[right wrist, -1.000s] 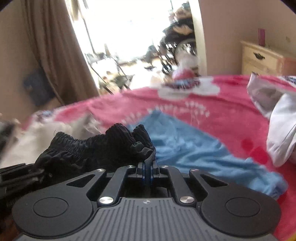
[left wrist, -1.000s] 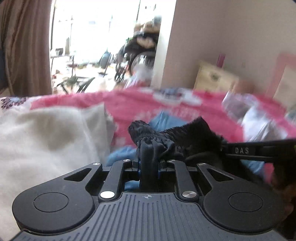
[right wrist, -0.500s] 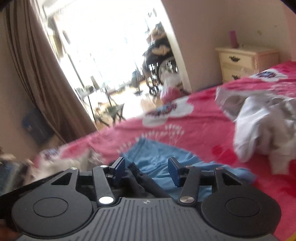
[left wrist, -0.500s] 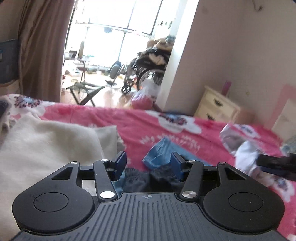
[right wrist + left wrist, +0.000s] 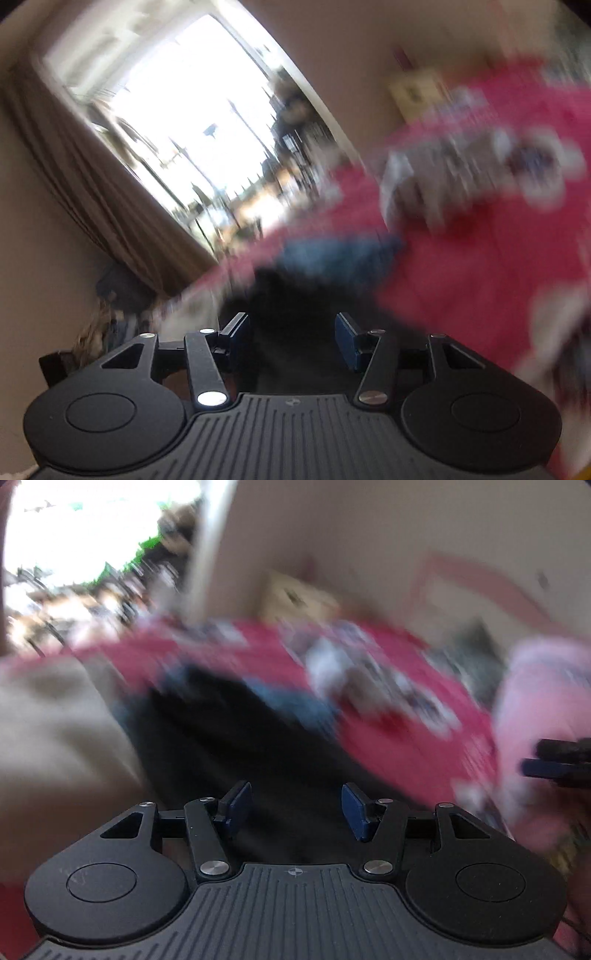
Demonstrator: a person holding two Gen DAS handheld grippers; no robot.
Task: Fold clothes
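Observation:
Both views are blurred by motion. A black garment (image 5: 236,746) lies on the red floral bedspread (image 5: 413,746), in front of my left gripper (image 5: 297,806), which is open and empty above it. A blue garment (image 5: 291,701) lies just beyond the black one. In the right wrist view the black garment (image 5: 291,317) sits ahead of my right gripper (image 5: 291,338), which is open and empty and tilted. The blue garment (image 5: 332,254) lies past it. My right gripper also shows at the right edge of the left wrist view (image 5: 561,764).
A cream blanket (image 5: 55,731) lies at the left. White and grey clothes (image 5: 369,679) and a pink garment (image 5: 543,701) lie at the right on the bed. A wooden nightstand (image 5: 295,598) stands by the wall. A bright window and brown curtain (image 5: 92,184) are at the left.
A second ago both grippers were shut on the black garment. They opened and let it go onto the bed. Both are now swinging fast, and the right one has tilted.

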